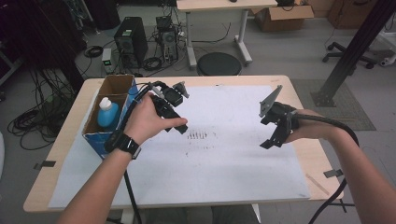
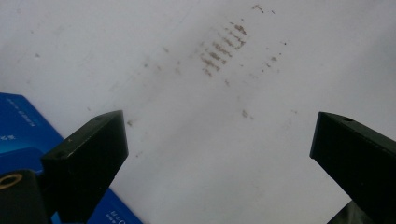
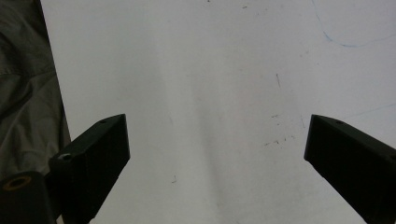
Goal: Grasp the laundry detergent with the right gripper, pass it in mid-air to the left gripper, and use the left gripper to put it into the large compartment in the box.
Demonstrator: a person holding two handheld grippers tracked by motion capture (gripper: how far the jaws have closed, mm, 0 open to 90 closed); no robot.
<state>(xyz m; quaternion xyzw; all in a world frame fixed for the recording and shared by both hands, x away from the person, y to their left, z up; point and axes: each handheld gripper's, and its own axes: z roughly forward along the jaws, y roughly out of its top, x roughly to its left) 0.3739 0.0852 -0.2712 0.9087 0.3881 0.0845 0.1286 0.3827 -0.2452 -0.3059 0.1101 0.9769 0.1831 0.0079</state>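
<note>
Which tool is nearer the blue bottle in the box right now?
Left. The left tool hangs just right of the box holding the bottle; the right tool is far across the white sheet.

From my seat the white sheet (image 1: 224,154) looks evenly, softly lit; the room's far left is dim, and both gripper views are slightly soft.

Setting: lab or workshop room. Evidence: grey concrete-like floor; black computer tower (image 1: 130,39) standing on the floor among loose cables (image 1: 154,60); round black stool (image 1: 218,64); second desk (image 1: 224,5) behind; cardboard box (image 1: 282,16) on the floor; black metal frame post (image 1: 355,49); work table (image 1: 70,116) covered with white paper (image 1: 224,158).
</note>
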